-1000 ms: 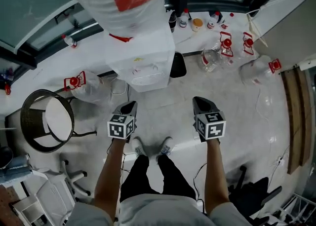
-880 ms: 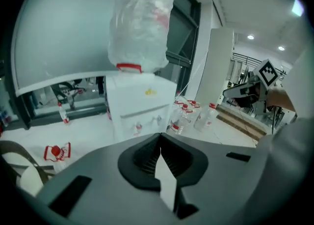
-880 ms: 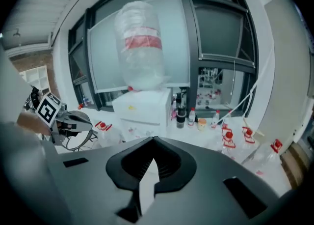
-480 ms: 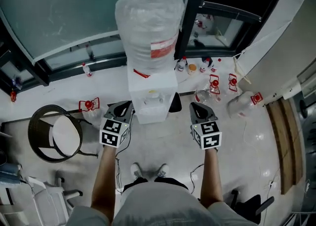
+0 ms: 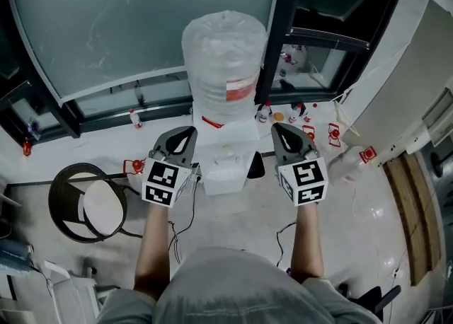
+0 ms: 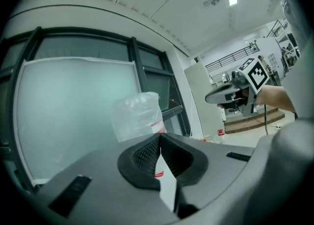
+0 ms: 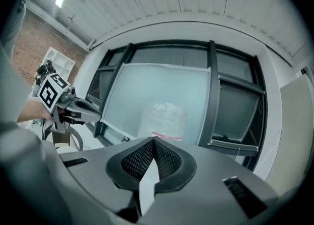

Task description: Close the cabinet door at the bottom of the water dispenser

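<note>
Head view first: where does the water dispenser (image 5: 223, 168) stand?

OPERATOR: Dead centre, white, backed against the frosted window (image 5: 134, 25), with its plastic-wrapped bottle (image 5: 225, 61) on top. The person I'm watching stands facing it, forearms out, one tool raised on either side of it.

DESK: How close are the tools?

OPERATOR: My left gripper (image 5: 185, 134) sits just left of the dispenser's body and my right gripper (image 5: 278, 129) just right of it. I see neither touching it.

DESK: And the jaws?

OPERATOR: Left gripper view shows the two ribbed pads pressed together with nothing between them. Right gripper view shows the same: closed and empty. Both look roughly level toward the bottle, and each view catches the other tool off to the side.

DESK: The cabinet door at the bottom?

OPERATOR: It is low on the dispenser's front, and from this steep angle I cannot tell how it stands.

DESK: Anything else in frame?

OPERATOR: A round dark-rimmed chair (image 5: 85, 206) on the pale floor at left, red-marked containers (image 5: 333, 131) scattered at right
</note>
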The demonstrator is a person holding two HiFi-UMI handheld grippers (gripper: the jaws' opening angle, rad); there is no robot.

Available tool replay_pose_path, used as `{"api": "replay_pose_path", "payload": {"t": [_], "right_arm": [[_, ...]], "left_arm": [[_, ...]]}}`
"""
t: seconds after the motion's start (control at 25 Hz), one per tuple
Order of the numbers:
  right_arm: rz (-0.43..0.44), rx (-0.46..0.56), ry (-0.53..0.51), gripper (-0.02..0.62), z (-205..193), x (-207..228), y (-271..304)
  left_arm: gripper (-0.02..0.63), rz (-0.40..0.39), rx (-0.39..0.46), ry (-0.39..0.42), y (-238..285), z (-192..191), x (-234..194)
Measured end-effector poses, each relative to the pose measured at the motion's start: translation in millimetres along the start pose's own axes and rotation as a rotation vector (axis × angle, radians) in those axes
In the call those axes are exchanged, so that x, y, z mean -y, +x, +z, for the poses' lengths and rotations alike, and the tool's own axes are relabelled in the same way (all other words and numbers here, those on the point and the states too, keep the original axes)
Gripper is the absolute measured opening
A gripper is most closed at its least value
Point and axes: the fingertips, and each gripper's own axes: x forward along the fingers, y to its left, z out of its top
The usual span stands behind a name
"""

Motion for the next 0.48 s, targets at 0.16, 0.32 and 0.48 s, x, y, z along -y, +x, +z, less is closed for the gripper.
{"api": "replay_pose_path", "payload": {"t": [0.16,0.32,0.48], "right_arm": [[0.0,0.064,-0.027,0.028,33.5,2.1,3.6],[-0.006,0.095,-0.062,0.028,55.1,3.1,4.5],[0.007,0.097,-0.08,0.028,60.3,-4.8,4.7]], "left_arm": [[0.02,0.007,0.058,0.06,-4.1,30.7,-12.3],[0.02,0.031,0.117,0.097,-7.4,57.6,-24.5],[0.02,0.021,0.14,0.127,-13.5,72.0,-24.5]]}}
